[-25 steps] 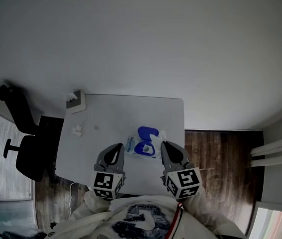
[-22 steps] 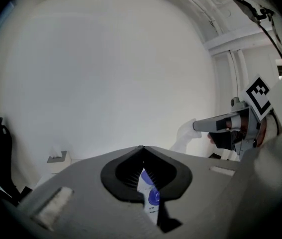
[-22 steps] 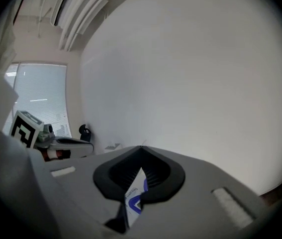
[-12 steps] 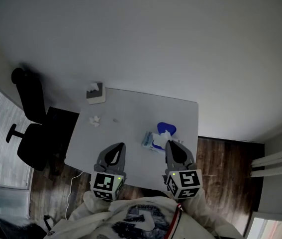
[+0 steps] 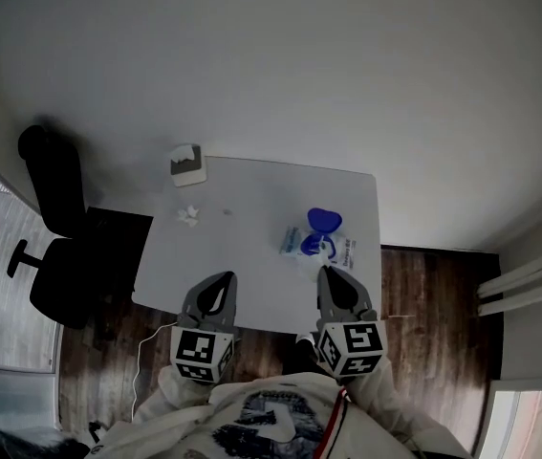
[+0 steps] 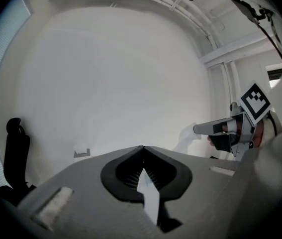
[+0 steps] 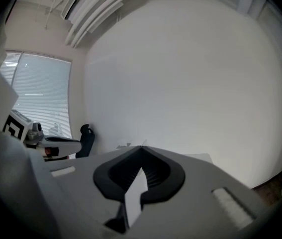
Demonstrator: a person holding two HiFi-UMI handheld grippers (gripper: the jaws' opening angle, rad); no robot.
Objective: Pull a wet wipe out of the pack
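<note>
1. Right hand-held gripper (image 5: 329,273): jaws pressed together, pinching a corner of a white wet wipe (image 6: 185,137) at the very tips. The left gripper view shows the wipe hanging crumpled from those tips.
2. Left hand-held gripper (image 5: 221,281): jaws closed tip to tip, with nothing between them. It is level with the right one and well apart from it, and it touches neither the wipe nor the pack.
3. Both sit over the near edge of the bench (image 5: 251,189), pointing toward the far wall.
4. Pack (image 5: 320,244) lies flat on the right half of the bench, near its right edge and just ahead of the right tips. Its blue lid (image 5: 323,220) is flipped open toward the far side.
5. Cannot tell whether the wipe's lower end is still in the pack opening. The head view shows only white material between the pack and the tips.
6. Also on the bench, on the left half and well apart from the pack:
   - a small box (image 5: 187,163) at the far left corner
   - a crumpled white scrap (image 5: 189,215) just in front of it
7. Black chair (image 5: 51,208) stands off the left side of the bench.
</note>
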